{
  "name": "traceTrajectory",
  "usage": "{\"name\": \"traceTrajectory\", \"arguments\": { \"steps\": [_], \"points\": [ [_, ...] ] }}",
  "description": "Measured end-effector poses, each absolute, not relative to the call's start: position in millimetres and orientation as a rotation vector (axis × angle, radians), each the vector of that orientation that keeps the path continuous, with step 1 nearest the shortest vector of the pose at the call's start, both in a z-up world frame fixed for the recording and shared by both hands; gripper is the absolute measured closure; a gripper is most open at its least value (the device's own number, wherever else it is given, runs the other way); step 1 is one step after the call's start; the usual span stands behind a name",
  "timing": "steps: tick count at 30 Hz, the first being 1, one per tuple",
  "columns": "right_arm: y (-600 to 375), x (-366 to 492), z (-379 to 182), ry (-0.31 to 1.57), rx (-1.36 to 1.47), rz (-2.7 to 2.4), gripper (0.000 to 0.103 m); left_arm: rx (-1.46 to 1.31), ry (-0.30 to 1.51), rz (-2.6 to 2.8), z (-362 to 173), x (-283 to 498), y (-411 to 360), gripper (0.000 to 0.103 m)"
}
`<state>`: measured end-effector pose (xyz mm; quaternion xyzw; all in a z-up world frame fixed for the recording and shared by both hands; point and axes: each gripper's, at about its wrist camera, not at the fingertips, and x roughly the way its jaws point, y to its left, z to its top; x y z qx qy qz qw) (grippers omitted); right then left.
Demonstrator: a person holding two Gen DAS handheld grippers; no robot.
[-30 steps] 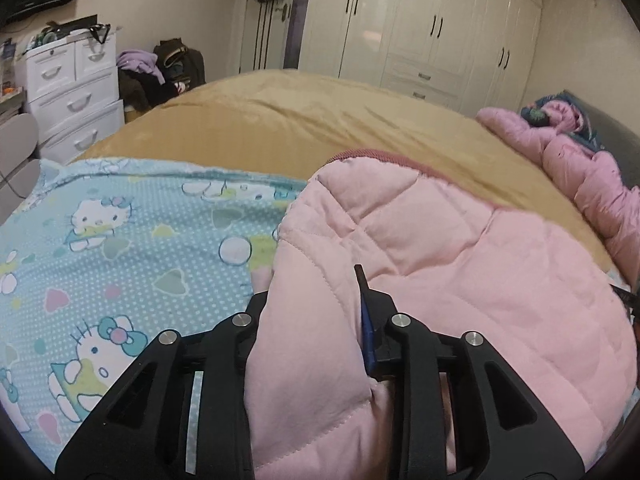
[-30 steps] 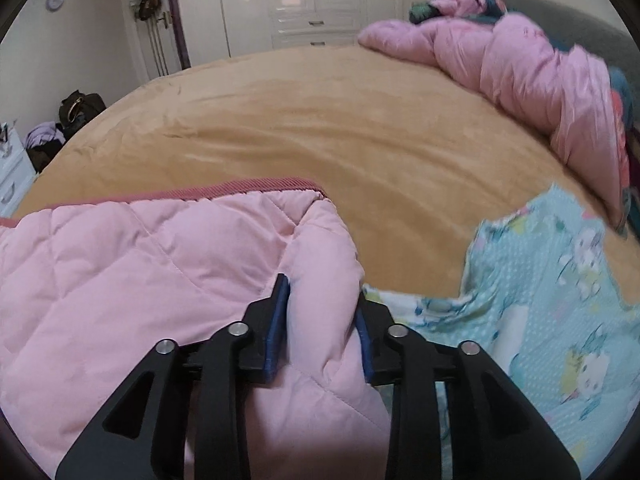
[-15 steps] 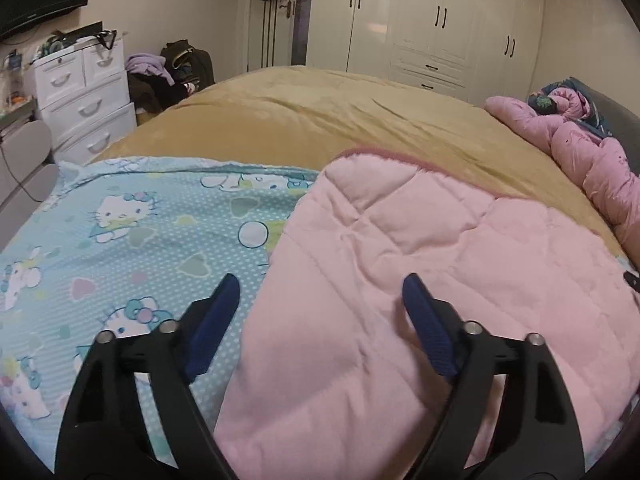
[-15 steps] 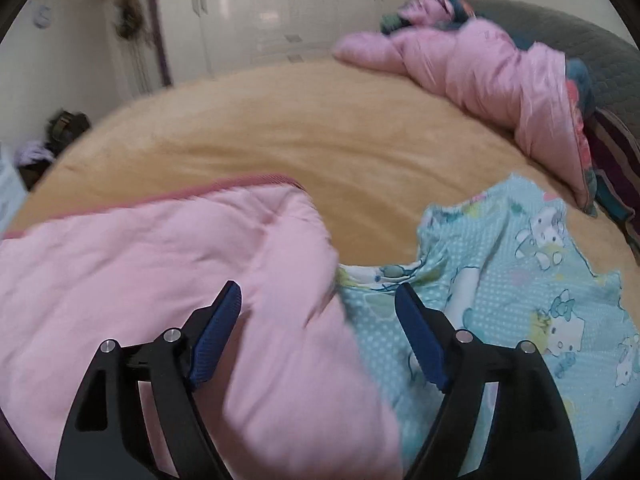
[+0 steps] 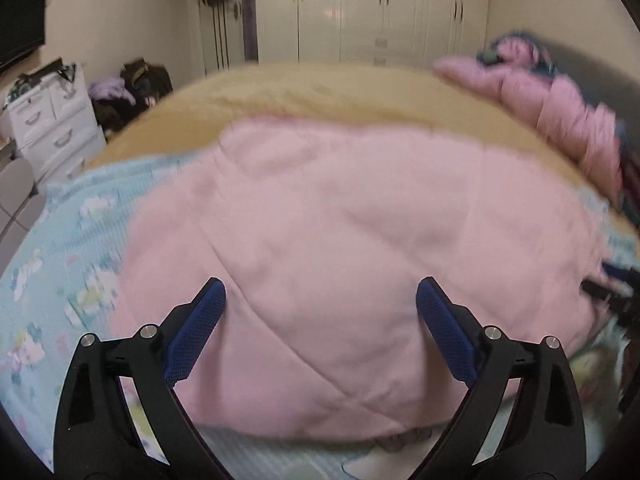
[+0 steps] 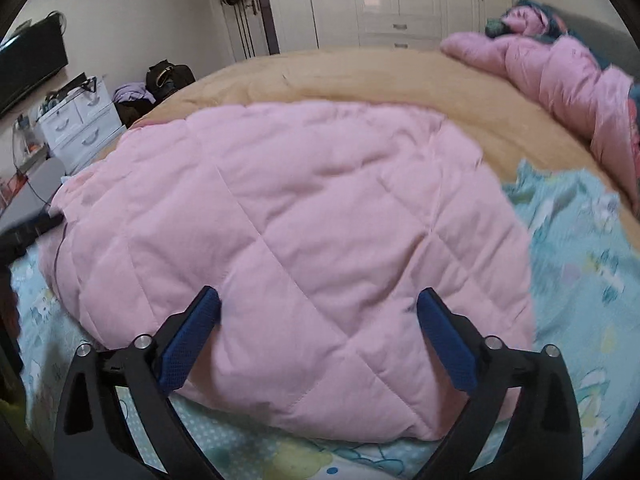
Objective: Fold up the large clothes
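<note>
Released since a second ago: pink quilted garment (image 5: 340,232), then pinched at its near edge by both claws, now lying free on the bed. Left gripper (image 5: 320,300) jaws just opened wide, blue pads (image 5: 192,340) well apart, nothing pressed between them; pink cloth visible past the gap, but no contact with either pad. Same for right gripper (image 6: 318,308): jaws just opened, blue pads (image 6: 188,344) spread, empty, hanging above the garment's near edge. Both claws pulled back from the cloth compared with the earlier views, so more of the garment now in sight.

Garment folded over into a broad rounded slab, diamond stitching clear in the right wrist view, blurred in the left. Resting on top of a light blue cartoon-print fabric (image 6: 580,248) that spreads out to both sides and under the near edge. Beneath all of it, a tan bedspread (image 6: 360,76) covering the bed. Far right, near the headboard side, a bunched pink padded coat (image 6: 560,76), well apart from the folded piece. Other gripper's dark tip just visible at the right margin of the left view (image 5: 612,292) and the left margin of the right view.

Beyond the bed: white wardrobe doors (image 6: 392,0), white drawer unit (image 6: 80,124) at left, dark bag (image 6: 168,74) on the floor beside it.
</note>
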<state>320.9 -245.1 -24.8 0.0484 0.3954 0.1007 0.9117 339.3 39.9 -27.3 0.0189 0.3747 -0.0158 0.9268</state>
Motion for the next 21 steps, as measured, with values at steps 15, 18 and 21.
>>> {"name": "traceTrajectory", "arguments": {
  "steps": [15,18,21],
  "points": [
    [-251,325,-27,0.835,0.158,0.246,0.004,-0.002,0.701,-0.036,-33,309,50,0.010],
    [-262,304,-10,0.789,0.216,0.272,0.004,-0.013,0.695,-0.028,-24,299,55,0.010],
    [-274,284,0,0.767,0.280,0.293,0.004,-0.031,0.683,-0.005,-17,290,62,0.009]
  ]
}}
